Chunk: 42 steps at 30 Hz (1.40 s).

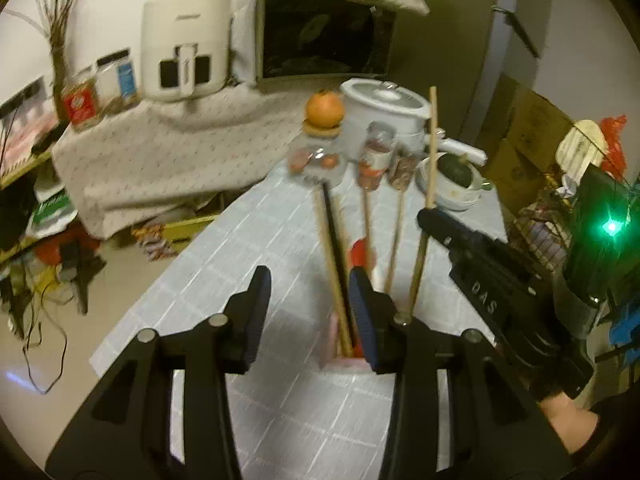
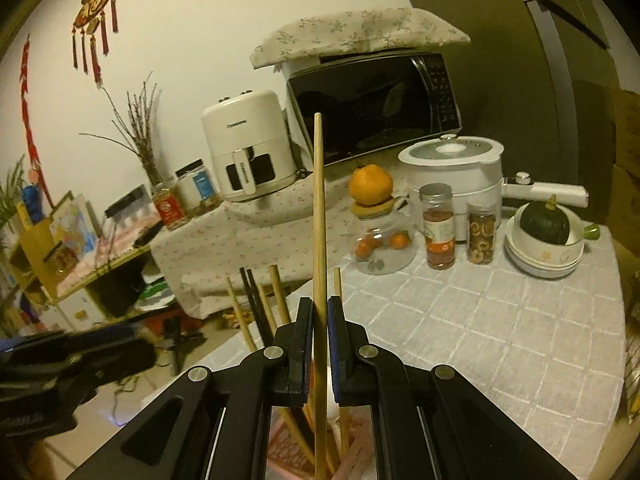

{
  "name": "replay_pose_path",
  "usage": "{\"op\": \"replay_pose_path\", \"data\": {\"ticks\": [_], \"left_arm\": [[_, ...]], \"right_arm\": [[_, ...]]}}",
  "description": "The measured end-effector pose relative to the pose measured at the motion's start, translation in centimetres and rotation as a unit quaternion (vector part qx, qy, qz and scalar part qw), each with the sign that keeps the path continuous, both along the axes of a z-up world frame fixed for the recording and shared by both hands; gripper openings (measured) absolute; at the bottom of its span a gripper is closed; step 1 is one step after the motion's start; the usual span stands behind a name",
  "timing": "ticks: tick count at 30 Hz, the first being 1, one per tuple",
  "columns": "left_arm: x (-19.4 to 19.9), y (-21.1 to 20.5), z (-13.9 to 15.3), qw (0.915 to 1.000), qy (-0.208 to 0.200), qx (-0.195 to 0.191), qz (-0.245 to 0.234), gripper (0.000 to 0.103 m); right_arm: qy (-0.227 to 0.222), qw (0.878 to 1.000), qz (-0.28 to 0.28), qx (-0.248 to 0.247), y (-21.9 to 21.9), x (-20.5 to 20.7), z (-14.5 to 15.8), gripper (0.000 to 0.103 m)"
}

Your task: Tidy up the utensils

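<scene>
Where cloth drapes, cluttered table [image 2: 480, 340]

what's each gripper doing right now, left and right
left gripper: open, holding nothing
right gripper: shut on a wooden chopstick

Checked tablecloth [image 2: 480, 340] over table: jars [image 2: 439, 226], bowls [image 2: 540, 258], cooker [image 2: 456, 172].

Two black two-finger grippers: the left gripper [image 1: 308, 312] and the right gripper [image 2: 320, 344]. At six o'clock, one pink patterned utensil holder [image 2: 288, 452] carries about five pale wooden chopsticks [image 2: 319, 240] and two black chopsticks [image 2: 256, 304]. Toward one o'clock stand two clear spice jars [image 2: 438, 226], one round glass jar [image 2: 382, 244], one whole orange [image 2: 370, 184] and one dark green squash [image 2: 544, 220].
</scene>
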<state>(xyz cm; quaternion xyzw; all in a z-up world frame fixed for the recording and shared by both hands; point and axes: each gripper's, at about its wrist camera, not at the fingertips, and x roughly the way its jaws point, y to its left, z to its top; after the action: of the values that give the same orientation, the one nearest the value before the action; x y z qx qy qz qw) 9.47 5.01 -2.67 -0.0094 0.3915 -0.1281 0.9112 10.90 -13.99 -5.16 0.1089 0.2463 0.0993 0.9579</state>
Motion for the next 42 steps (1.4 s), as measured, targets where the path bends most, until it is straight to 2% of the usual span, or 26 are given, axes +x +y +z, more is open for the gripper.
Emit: {"op": "replay_pose_path", "data": {"ticks": [7,11,18,20,24,28,30,32,34,36,37,38,40,42], "left_arm": [[0.8,1.9,-1.4,0.9986,0.042,-0.025,0.023,0.043],[0.8,2.2,-1.7,0.9979,0.05,-0.031,0.025,0.043],[0.9,2.4,-2.1,0.9972,0.063,-0.03,0.025,0.043],[0.7,2.4,-1.9,0.9971,0.063,-0.035,0.024,0.043],[0.4,2.4,-1.6,0.9976,0.056,-0.034,0.025,0.051],[-0.1,2.0,-1.1,0.9979,0.05,-0.033,0.023,0.054],[-0.8,1.5,-0.5,0.9982,0.043,-0.038,0.017,0.065],[-1.6,1.2,0.4,0.9983,0.03,-0.041,0.028,0.077],[-2.5,0.8,1.3,0.9986,0.016,-0.03,0.039,0.083],[-3.7,0.3,2.5,0.9985,-0.001,-0.01,0.053,0.088],[-4.2,0.1,3.1,0.9979,-0.007,-0.001,0.064,0.092],[-4.5,0.0,3.5,0.9975,-0.011,0.004,0.069,0.102],[-5.8,-0.4,4.9,0.9969,-0.035,0.009,0.071,0.103],[-6.7,-0.9,5.9,0.9951,-0.058,0.023,0.076,0.103]], "right_arm": [[0.001,0.999,-0.032,-0.021,1.7,0.1,-1.7,0.007],[-0.003,0.998,-0.029,-0.05,2.8,-0.2,-2.5,0.007],[0.019,0.998,-0.014,-0.052,3.0,-0.6,-3.2,0.008],[0.032,0.999,-0.001,-0.04,2.6,-0.7,-2.9,0.018],[0.037,0.999,0.005,-0.03,1.8,-1.4,-1.8,0.025],[0.046,0.999,-0.002,-0.009,0.2,-2.3,0.3,0.046],[0.051,0.999,-0.006,0.005,-0.9,-2.9,2.1,0.05],[0.049,0.999,-0.016,0.0,-1.7,-3.7,3.6,0.066],[0.052,0.998,-0.026,-0.016,-2.5,-4.6,5.5,0.076],[0.062,0.996,-0.032,-0.058,-2.7,-5.3,7.1,0.085],[0.063,0.994,-0.034,-0.079,-2.8,-5.9,8.1,0.091],[0.06,0.993,-0.033,-0.093,-2.9,-6.6,8.8,0.093],[0.065,0.99,-0.04,-0.122,-2.9,-7.6,9.9,0.102],[0.064,0.987,-0.037,-0.144,-2.9,-8.7,10.7,0.102]]}}
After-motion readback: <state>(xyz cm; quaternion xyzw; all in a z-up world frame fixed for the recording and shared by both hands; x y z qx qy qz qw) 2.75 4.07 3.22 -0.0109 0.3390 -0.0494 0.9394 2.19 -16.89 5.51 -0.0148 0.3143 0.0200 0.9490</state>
